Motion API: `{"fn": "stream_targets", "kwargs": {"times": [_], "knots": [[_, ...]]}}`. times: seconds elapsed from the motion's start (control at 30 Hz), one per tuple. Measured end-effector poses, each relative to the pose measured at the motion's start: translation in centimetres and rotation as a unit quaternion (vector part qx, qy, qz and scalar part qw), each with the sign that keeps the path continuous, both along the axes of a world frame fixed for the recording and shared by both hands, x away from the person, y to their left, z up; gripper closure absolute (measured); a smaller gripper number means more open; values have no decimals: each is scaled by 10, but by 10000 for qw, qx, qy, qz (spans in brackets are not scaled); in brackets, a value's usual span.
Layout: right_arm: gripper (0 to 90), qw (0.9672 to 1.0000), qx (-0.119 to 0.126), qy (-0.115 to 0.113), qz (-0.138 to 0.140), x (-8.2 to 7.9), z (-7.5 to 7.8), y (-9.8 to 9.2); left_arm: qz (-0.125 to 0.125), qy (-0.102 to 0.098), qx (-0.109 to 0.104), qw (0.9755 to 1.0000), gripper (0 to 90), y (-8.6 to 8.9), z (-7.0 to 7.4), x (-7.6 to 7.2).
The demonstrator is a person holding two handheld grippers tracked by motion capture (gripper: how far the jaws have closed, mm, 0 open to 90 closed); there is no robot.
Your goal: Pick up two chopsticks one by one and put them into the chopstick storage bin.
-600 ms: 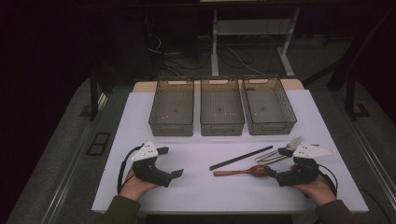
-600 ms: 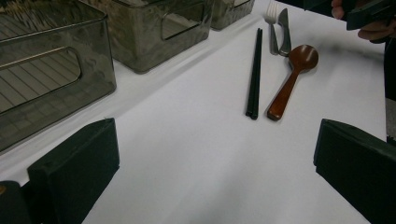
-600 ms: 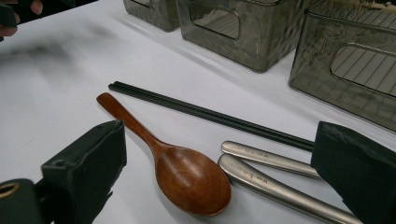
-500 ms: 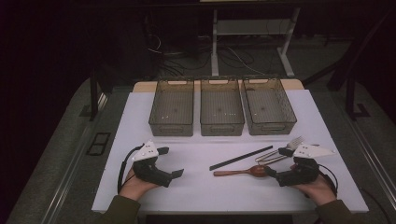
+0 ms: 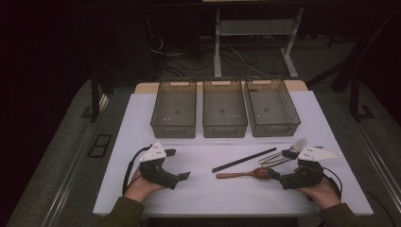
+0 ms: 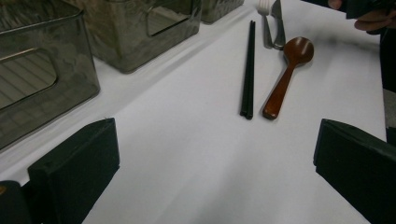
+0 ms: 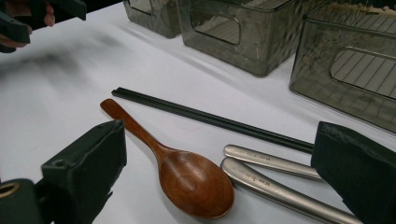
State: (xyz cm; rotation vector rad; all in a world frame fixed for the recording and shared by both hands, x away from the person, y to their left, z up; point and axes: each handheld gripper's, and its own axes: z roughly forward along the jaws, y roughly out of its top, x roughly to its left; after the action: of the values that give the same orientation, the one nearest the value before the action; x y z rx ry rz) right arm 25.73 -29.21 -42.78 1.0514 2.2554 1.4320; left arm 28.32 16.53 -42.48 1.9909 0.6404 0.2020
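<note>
A brown wooden spoon (image 5: 241,174), a pair of black chopsticks (image 5: 243,160) and a metal fork and knife (image 5: 283,153) lie on the white mat (image 5: 213,198) at front right. My right gripper (image 5: 280,163) rests open beside them. In the right gripper view its jaws flank the spoon's bowl (image 7: 196,184) and the two metal handles (image 7: 271,161), touching nothing, with the chopsticks (image 7: 210,119) just beyond. My left gripper (image 5: 177,164) rests open at front left over bare mat. In the left gripper view the chopsticks (image 6: 248,70) and spoon (image 6: 286,74) lie well ahead of it.
Three empty translucent grey bins stand side by side at the back of the mat: left (image 5: 174,111), middle (image 5: 224,109), right (image 5: 272,109). Dark floor, cables and a desk frame lie beyond the table's far edge.
</note>
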Motion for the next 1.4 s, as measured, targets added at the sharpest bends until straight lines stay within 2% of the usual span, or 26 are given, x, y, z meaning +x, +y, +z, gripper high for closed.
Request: {"fn": "stream_targets", "kwargs": {"times": [0.23,0.67,0.77,1.1,1.4], "knots": [[29,10000,-80,12,37,0,-2,1,-81,-60,-88,9999,13,-7,4,4],[29,10000,17,11,-30,0,0,-3,-143,-53,-40,9999,20,-15,4,9],[29,10000,-82,13,-4,-1,-1,-2,-141,-88,-24,9999,24,-16,5,11],[29,10000,35,-7,-26,0,-1,-4,-203,-117,-27,9997,95,-24,7,18],[29,10000,38,24,-39,1,-1,-3,-361,-116,18,9993,182,-38,7,23]]}}
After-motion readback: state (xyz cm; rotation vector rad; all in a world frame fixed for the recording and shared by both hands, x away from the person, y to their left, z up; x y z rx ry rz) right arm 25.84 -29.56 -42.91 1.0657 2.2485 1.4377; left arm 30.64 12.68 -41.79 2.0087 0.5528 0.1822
